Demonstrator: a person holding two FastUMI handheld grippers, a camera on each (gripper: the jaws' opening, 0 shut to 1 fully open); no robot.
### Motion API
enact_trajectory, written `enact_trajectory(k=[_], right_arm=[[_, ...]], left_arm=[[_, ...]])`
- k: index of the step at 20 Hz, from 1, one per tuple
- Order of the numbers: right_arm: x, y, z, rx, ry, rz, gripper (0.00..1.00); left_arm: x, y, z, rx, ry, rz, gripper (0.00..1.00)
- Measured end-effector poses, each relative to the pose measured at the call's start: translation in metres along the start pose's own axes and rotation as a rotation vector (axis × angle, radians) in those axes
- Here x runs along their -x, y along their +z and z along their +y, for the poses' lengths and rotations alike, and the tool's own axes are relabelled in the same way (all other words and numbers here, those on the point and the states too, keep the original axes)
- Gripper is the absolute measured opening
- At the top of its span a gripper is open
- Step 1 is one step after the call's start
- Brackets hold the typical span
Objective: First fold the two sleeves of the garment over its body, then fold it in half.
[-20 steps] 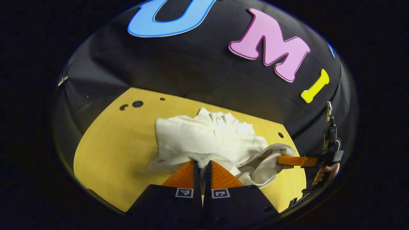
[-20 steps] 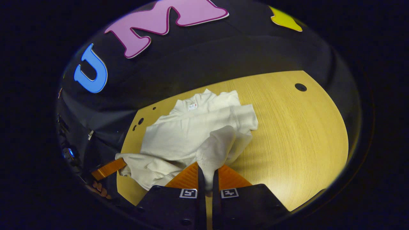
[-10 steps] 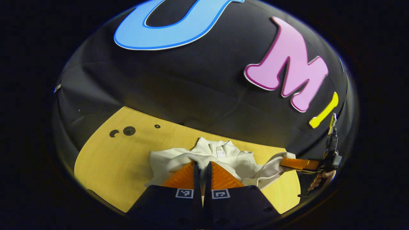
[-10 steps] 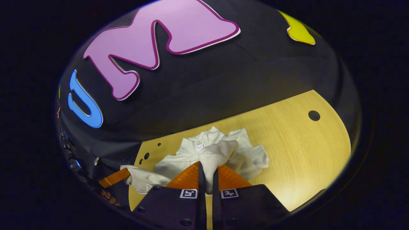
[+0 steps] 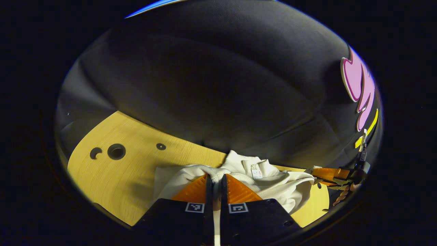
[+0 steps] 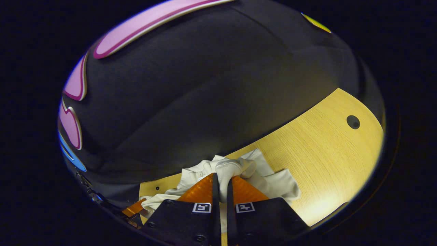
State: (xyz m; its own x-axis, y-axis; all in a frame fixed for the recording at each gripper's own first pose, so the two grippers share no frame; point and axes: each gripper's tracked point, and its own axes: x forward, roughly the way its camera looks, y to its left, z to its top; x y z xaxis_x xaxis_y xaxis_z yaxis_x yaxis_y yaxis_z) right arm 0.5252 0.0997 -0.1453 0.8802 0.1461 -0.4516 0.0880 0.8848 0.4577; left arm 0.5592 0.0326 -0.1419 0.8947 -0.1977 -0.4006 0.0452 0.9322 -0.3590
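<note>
The white garment (image 5: pixel 273 186) lies bunched on the wooden table (image 5: pixel 136 171), its collar and label toward the wall. My left gripper (image 5: pixel 215 177) is shut on a fold of its fabric, held just short of the collar. In the left gripper view the right gripper (image 5: pixel 327 173) shows at the far right, pinching the garment's other edge. In the right gripper view my right gripper (image 6: pixel 220 175) is shut on a thick fold of the garment (image 6: pixel 276 182), over the collar area. The left gripper (image 6: pixel 134 209) shows at the lower left, at the cloth's edge.
The black cloth wall rises close behind the garment. The table has round holes at its far left (image 5: pixel 116 151) and one at its right (image 6: pixel 353 122). Bare tabletop (image 6: pixel 324 160) stretches to the right of the garment.
Both grippers have carried the held fabric forward over the garment's body toward the collar and the wall. The visible garment has shrunk to a bunched strip.
</note>
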Motion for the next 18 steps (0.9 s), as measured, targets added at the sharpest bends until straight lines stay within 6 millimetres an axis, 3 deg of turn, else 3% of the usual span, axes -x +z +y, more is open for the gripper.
enact_trajectory(k=[4, 5, 7, 9, 10, 11, 16, 18], right_arm=[[-0.015, -0.009, -0.012, 0.021, -0.016, 0.010, 0.20], [-0.013, -0.010, -0.012, 0.047, -0.008, 0.010, 0.29], [-0.007, -0.014, -0.020, 0.112, -0.011, 0.007, 0.51], [0.002, -0.023, -0.015, 0.143, 0.001, 0.007, 1.00], [0.010, -0.025, -0.013, 0.149, 0.004, 0.007, 0.87], [0.016, -0.026, -0.013, 0.156, 0.004, 0.002, 0.98], [0.070, -0.025, -0.009, 0.235, -0.005, -0.045, 0.98], [0.102, -0.022, -0.004, 0.267, 0.001, -0.071, 0.98]], left_arm=[[-0.022, 0.003, 0.035, -0.142, 0.133, -0.039, 0.30], [-0.012, 0.005, 0.034, -0.142, 0.142, -0.032, 0.46], [-0.003, 0.008, 0.033, -0.110, 0.154, -0.044, 0.77], [0.011, 0.018, 0.033, -0.094, 0.162, -0.089, 0.96], [0.021, 0.023, 0.029, -0.098, 0.157, -0.101, 0.96], [0.030, 0.027, 0.027, -0.112, 0.160, -0.109, 0.97], [0.093, 0.047, -0.001, -0.235, 0.168, -0.194, 0.98], [0.125, 0.049, -0.022, -0.248, 0.147, -0.226, 0.98]])
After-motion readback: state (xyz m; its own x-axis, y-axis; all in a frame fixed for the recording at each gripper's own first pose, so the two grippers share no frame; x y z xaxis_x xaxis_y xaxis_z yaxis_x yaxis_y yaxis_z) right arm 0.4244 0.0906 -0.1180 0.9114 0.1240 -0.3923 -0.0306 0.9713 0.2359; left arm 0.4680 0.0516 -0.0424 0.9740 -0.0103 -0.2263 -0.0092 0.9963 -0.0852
